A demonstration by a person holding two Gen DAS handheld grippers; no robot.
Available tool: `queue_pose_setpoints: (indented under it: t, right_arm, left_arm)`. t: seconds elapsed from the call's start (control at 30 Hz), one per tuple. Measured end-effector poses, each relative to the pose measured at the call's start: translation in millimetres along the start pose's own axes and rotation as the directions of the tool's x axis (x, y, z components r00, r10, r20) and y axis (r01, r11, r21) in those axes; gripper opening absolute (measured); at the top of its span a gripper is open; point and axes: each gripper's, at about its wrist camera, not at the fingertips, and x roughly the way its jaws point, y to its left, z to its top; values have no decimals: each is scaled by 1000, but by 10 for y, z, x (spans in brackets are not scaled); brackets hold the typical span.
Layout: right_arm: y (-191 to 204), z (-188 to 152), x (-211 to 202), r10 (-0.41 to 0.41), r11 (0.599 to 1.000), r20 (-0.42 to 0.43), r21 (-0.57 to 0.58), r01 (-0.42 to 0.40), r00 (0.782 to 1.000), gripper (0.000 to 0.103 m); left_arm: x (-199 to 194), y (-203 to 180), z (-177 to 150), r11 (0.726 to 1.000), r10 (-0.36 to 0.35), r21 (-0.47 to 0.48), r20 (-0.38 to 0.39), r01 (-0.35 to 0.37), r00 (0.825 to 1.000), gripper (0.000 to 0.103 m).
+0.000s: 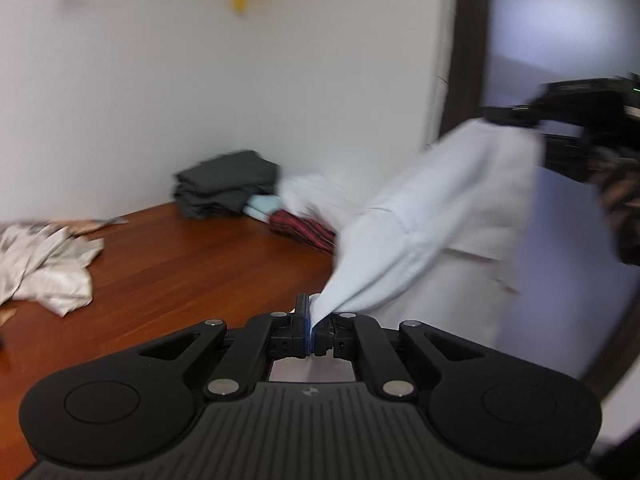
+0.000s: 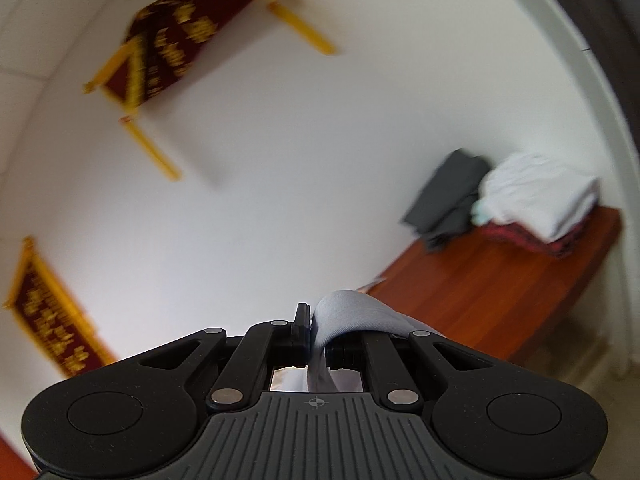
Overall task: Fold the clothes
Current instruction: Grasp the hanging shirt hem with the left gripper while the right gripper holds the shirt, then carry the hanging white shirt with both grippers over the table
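Observation:
A pale blue shirt [image 1: 432, 216] hangs stretched in the air above the wooden table [image 1: 168, 264]. My left gripper [image 1: 311, 330] is shut on one corner of it at the bottom of the left wrist view. The cloth runs up to the right, where my right gripper [image 1: 516, 118] holds another part, blurred. In the right wrist view my right gripper [image 2: 316, 344] is shut on a fold of the pale blue shirt [image 2: 352, 312], which curls over the right finger. That view tilts toward the wall.
Folded clothes sit at the table's far end: a dark grey stack [image 1: 228, 188], a white garment [image 1: 316, 192] on a red checked one [image 1: 300, 228]. A crumpled patterned garment [image 1: 44, 260] lies at the left. Red and gold banners [image 2: 180, 36] hang on the white wall. A dark door frame [image 1: 464, 52] stands to the right.

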Motion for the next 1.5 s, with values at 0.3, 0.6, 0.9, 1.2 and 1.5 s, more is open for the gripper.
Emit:
queue_pose_setpoints:
  t: [0.3,0.6,0.9,1.2,1.5]
  right_arm:
    - [206,754,905,-66,964,88,-251,86,994,9]
    - [1725,1703,2722,116,849,64,-524,-65,991,8]
    - [4092,1402,4967,266,639,-173,-705,-308,948,8]
    - [5076,-907,6784,263,496,-563,-618,-611,783,9]
    - [5746,-3207,7588,190,391,-826,-432,-813,531,9]
  left_arm:
    - [180,-130,847,985,-172,-28,6,172,985,3]
    - [111,963,2087,916,-72,-374,202,145,977,3]
    - [-760,2974,2496,786,266,-617,302,-24,915,3]
    - [-1613,4430,1030,520,504,-802,13,-292,863,3]
    - [-3098,5030,-423,130,652,-891,-254,-436,714,3]
